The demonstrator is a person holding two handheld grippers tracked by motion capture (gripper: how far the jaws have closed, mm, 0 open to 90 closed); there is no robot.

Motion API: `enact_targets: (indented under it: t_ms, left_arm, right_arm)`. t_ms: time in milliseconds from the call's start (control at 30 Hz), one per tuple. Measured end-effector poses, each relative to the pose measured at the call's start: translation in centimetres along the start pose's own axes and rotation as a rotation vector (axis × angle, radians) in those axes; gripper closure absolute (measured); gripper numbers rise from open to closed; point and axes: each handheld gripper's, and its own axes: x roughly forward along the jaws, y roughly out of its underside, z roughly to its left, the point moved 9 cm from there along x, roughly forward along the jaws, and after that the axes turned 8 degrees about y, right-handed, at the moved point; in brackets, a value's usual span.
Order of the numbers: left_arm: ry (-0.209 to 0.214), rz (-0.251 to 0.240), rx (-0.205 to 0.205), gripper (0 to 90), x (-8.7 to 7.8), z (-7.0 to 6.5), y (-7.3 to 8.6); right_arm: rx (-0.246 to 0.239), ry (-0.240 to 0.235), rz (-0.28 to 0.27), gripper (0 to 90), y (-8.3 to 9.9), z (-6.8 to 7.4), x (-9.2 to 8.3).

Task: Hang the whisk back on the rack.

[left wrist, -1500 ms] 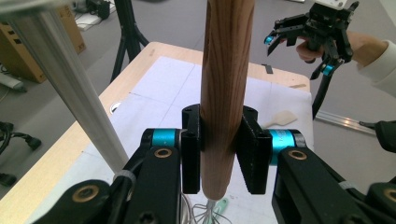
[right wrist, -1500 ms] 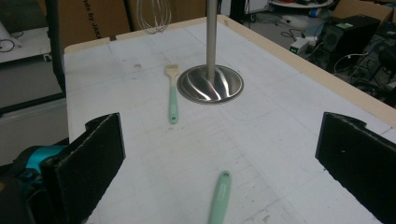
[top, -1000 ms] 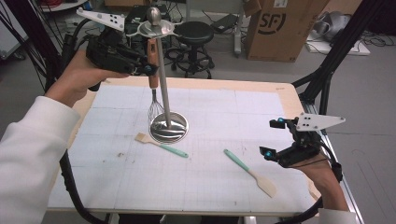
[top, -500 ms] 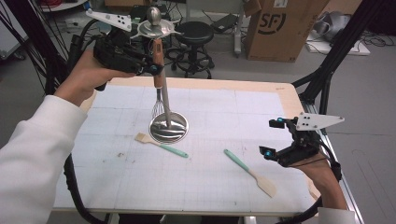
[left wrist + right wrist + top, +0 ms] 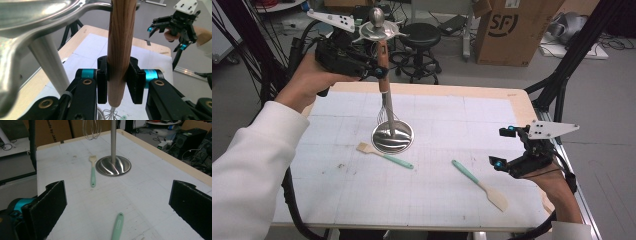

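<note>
The left tool [image 5: 379, 72] is pinching the wooden handle of a whisk [image 5: 383, 75], holding it upright high above the far left part of the surface [image 5: 337, 200]. In the left gripper view, the two black pads [image 5: 136, 82] are pressing on either side of the handle [image 5: 120, 50], low on the wood, with the wire loops just peeking out below. The whisk is hanging just beside the pole of a steel utensil stand [image 5: 392, 136], at about nine o'clock from the pole, its wires dangling above the stand's round base without touching it. The handle's top is sitting right under the stand's hooked crown [image 5: 379, 30]; whether it is caught on a hook I cannot tell.

The right tool [image 5: 507, 147] is resting spread wide near the surface's edge at three o'clock, with nothing between its pads. In the right gripper view its two pads [image 5: 52, 200] are standing well apart, framing a teal handle [image 5: 117, 226] on the white sheet.

A teal-handled brush [image 5: 384, 156] is lying at about seven o'clock from the stand's base, just beside it. A teal-handled spatula [image 5: 479, 184] is lying at about four o'clock from the base, well apart from it and near the right tool.
</note>
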Motion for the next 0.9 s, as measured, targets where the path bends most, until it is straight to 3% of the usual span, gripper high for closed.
enact_targets:
  t_ms: [367,633,767,900]
  left_arm:
    - [-0.018,-0.003,-0.011,72.6,-0.1,0.3,0.1]
    - [-0.07,-0.011,-0.03,70.5,-0.5,0.7,0.3]
    - [-0.127,0.022,-0.05,61.9,-0.9,0.9,0.8]
    - [-0.145,0.018,-0.023,49.2,-1.3,0.5,0.7]
  right_arm:
    - [-0.003,-0.003,0.002,0.4,0.0,-0.1,0.2]
    - [0.0,-0.005,0.003,0.4,0.0,0.0,0.3]
    - [0.002,0.012,-0.006,0.4,0.0,-0.1,0.2]
    - [0.005,0.011,-0.005,0.4,0.1,0.0,0.2]
